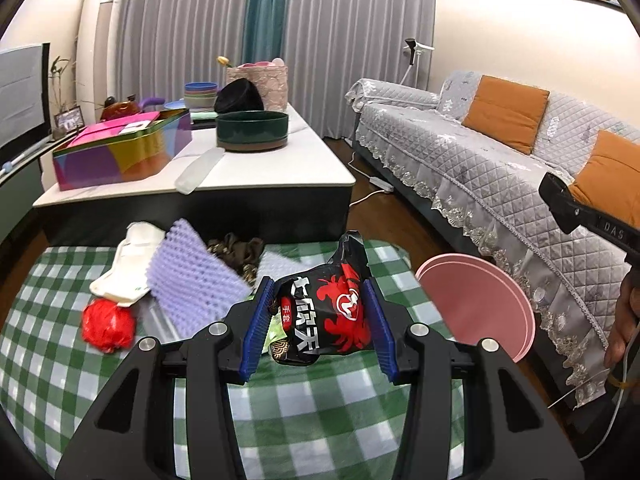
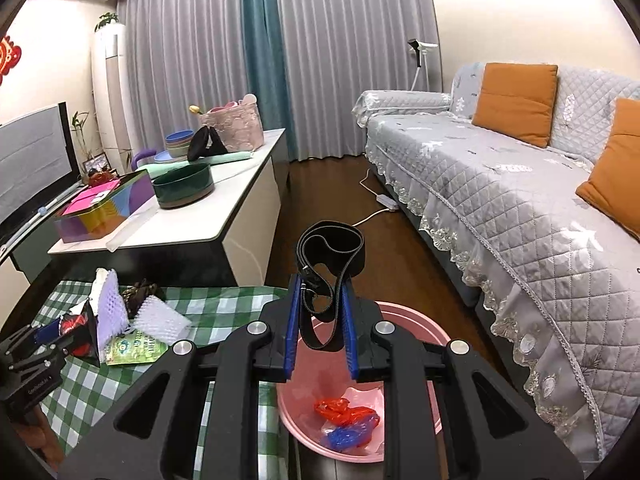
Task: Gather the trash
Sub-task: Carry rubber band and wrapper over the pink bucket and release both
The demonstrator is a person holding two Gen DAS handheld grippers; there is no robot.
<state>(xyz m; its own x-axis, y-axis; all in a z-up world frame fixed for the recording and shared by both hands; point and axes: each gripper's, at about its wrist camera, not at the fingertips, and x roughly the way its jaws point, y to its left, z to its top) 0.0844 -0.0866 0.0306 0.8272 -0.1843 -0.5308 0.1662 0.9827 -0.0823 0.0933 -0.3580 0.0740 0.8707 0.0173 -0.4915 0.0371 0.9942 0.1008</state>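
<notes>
My left gripper [image 1: 318, 294] is shut on a black snack bag with a red crab print [image 1: 326, 312], held just above the green checked cloth [image 1: 312, 408]. It also shows in the right wrist view [image 2: 80, 330]. My right gripper [image 2: 320, 294] is shut on a black zipper strip [image 2: 328, 252], which loops above the fingers and hangs over the pink basin [image 2: 412, 326]. The basin holds red and blue wrappers [image 2: 346, 422]. Its rim shows in the left wrist view [image 1: 480, 304].
On the cloth lie a red crumpled wrapper [image 1: 108, 326], a purple foam sheet [image 1: 192, 276], a white paper piece [image 1: 128, 264], a brown scrunchie [image 1: 238, 254] and a green packet [image 2: 136, 348]. A white table [image 1: 256, 168] with a tin and bowls stands behind. A grey sofa [image 2: 520, 200] is at right.
</notes>
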